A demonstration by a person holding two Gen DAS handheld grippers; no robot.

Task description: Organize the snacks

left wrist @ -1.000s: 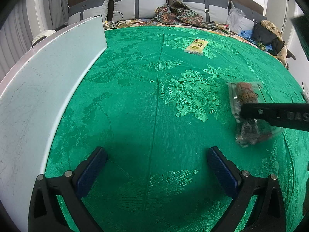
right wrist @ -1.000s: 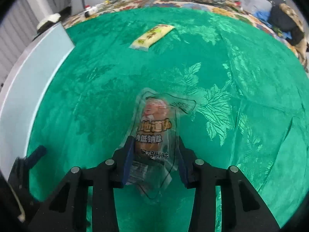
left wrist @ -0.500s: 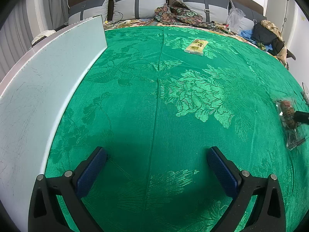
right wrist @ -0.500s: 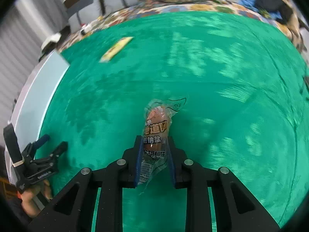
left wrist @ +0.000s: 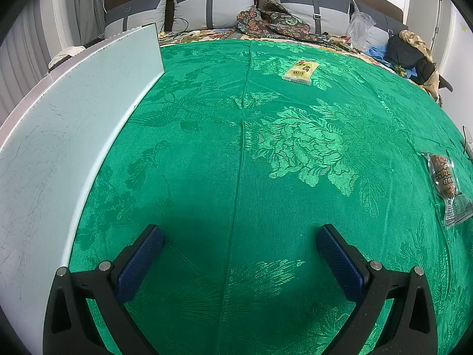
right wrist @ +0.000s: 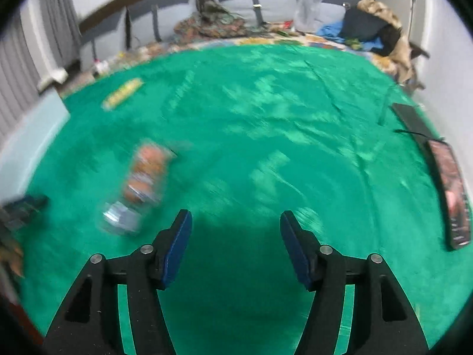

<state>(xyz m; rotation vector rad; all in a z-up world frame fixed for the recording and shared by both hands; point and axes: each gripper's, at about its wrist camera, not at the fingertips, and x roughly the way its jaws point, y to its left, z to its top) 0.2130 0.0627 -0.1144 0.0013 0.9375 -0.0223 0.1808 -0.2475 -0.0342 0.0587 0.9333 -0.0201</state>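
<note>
Two snack packets lying flat on green cloth.
Clear plastic-wrapped brown sausage [left wrist: 445, 182] at right edge; flat yellow printed packet [left wrist: 300, 72] upper centre, well apart.

A patterned bedspread [left wrist: 236, 153] fills most of the left wrist view, with a flat board [left wrist: 59, 124] lying along its left edge and a row of pillows [left wrist: 212, 9] standing behind it at the top of the frame. On the bedspread, a flat snack packet [left wrist: 301, 71] lies in the upper centre, well apart from a sausage packet [left wrist: 445, 185] lying at the far right edge. In the blurred right wrist view, the sausage packet [right wrist: 145, 180] lies at centre left, the flat snack packet [right wrist: 121, 94] at upper left, and a phone [right wrist: 452, 195] on the bedspread's right edge.
</note>
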